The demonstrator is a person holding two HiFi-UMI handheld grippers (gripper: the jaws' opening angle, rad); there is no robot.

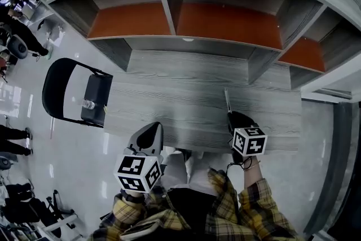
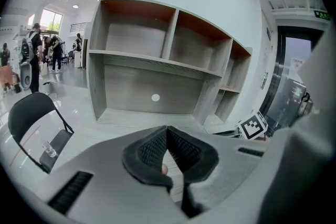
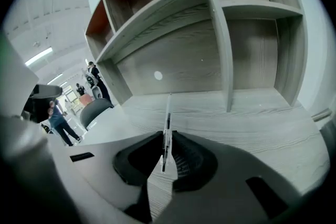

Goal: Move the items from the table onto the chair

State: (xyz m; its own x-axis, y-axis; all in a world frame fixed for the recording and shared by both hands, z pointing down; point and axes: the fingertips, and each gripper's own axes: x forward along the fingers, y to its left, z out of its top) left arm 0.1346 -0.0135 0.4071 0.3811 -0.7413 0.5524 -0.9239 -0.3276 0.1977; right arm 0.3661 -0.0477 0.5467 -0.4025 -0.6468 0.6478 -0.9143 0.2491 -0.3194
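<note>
With a small bottle (image 1: 88, 104) already on the chair (image 1: 56, 84), my right claw (image 3: 167, 149) pinches the thin pen (image 3: 167, 118) above the desk (image 1: 186, 99), left claw (image 2: 169, 152) closed empty, so I judge only this carry remains.

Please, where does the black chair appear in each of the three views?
Head view: the chair stands at the left, beside the table.
Left gripper view: lower left, on the floor.
Right gripper view: small, at the middle left.
Shared landmark: the grey shelf unit, in all three.
</note>
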